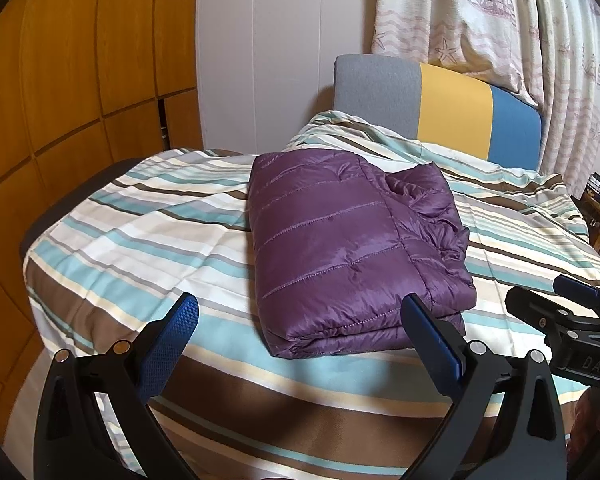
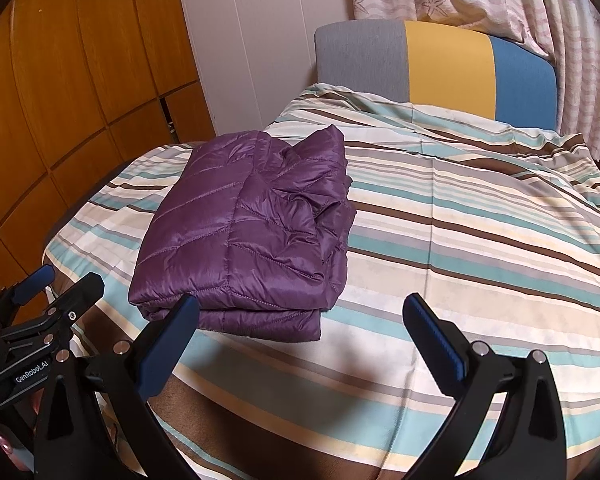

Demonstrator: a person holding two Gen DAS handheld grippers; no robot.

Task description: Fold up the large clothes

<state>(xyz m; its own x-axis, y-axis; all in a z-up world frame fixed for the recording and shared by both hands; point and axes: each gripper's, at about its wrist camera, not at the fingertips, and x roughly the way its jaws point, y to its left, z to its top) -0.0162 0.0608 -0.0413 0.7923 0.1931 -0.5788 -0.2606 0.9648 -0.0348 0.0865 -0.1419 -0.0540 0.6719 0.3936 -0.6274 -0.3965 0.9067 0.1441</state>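
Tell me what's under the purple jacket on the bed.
The folded purple jacket lies on the striped bedcover, which shows all around it. Whatever sits directly beneath it or between its layers is covered.

Lower left of the right wrist view: left tool (image 2: 48, 280) body reads "GenRobot.AI". Lower right of the left wrist view: right tool (image 1: 580, 296) body reads "DAS".

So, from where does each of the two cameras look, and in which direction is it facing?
Left wrist: sits on the left gripper, facing along the striped bed cover toward the headboard; the folded purple jacket lies straight ahead; its open fingers show, the right gripper at right.
Right wrist: sits on the right gripper, facing likewise; the jacket lies left of centre; its open fingers show, the left gripper at left.
Shared: jacket, bed cover, headboard, curtain, wooden wardrobe.
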